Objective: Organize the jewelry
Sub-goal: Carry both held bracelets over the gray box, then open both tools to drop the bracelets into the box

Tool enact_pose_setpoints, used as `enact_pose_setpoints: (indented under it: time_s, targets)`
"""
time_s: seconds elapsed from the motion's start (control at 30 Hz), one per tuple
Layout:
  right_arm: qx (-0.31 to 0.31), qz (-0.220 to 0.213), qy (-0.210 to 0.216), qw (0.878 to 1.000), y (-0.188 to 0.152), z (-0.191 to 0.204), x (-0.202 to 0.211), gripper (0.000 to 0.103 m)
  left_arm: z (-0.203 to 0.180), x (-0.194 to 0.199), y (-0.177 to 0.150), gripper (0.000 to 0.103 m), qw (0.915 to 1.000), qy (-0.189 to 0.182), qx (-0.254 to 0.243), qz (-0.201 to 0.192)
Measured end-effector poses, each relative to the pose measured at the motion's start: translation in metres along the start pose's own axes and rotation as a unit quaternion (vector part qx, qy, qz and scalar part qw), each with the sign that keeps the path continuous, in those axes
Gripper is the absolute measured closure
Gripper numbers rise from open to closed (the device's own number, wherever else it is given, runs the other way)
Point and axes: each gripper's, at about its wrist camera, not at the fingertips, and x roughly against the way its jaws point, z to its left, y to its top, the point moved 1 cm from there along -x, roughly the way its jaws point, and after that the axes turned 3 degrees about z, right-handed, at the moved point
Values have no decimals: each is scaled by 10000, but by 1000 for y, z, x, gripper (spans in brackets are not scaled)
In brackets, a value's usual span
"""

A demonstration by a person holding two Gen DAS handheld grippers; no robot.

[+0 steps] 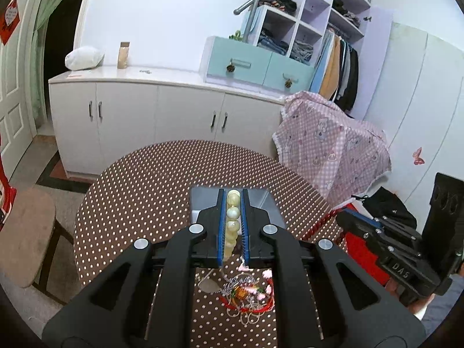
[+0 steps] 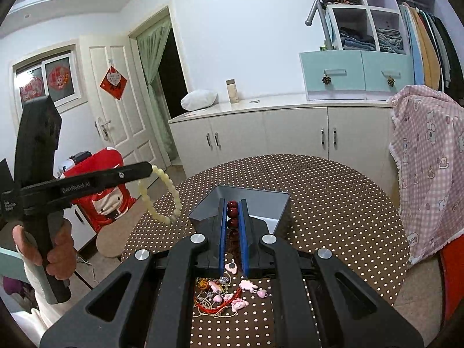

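Observation:
My left gripper (image 1: 233,195) is shut on a cream bead bracelet (image 1: 233,214) and holds it above the table, near an open grey box (image 1: 203,200). From the right wrist view the bracelet (image 2: 171,200) hangs as a loop from the left gripper (image 2: 149,169). My right gripper (image 2: 233,203) is shut on a dark red bead bracelet (image 2: 232,213), in front of the grey box (image 2: 261,200). The red beads (image 1: 322,223) also show beside the right gripper (image 1: 340,217) in the left wrist view. A pile of mixed jewelry (image 2: 229,295) lies on the table below the fingers, also in the left wrist view (image 1: 246,293).
The round table has a brown polka-dot cloth (image 2: 333,203). A chair draped in pink checked fabric (image 2: 426,159) stands at its right. A stool (image 1: 26,232) stands at its left. White cabinets (image 1: 159,110) line the far wall. A red bag (image 2: 104,191) sits on the left.

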Motion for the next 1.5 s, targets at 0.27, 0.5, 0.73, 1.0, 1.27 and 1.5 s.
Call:
enact_pose_setpoints:
  time_s: [0.27, 0.5, 0.73, 1.0, 1.27, 1.5]
  targets:
    - [-22, -84, -18, 10000, 12, -5, 0, 97, -7, 0, 13, 93, 9998, 111, -21, -159]
    - [36, -166, 6, 9999, 29, -7, -7, 97, -11, -8, 23, 93, 9998, 59, -115, -167]
    - [32, 44, 94, 9999, 36, -10, -36, 97, -5, -32, 24, 93, 10000, -16, -71, 26]
    - [-35, 512, 134, 9986, 29, -21, -78, 96, 5, -77, 15, 93, 9991, -89, -40, 407]
    - [-74, 862, 204, 9960, 21, -31, -101, 95, 8, -108, 7, 93, 9980, 24, -173, 607]
    - [-94, 707, -216, 9972, 24, -40, -92, 55, 11, -103, 7, 36, 9977, 358, -339, 470]
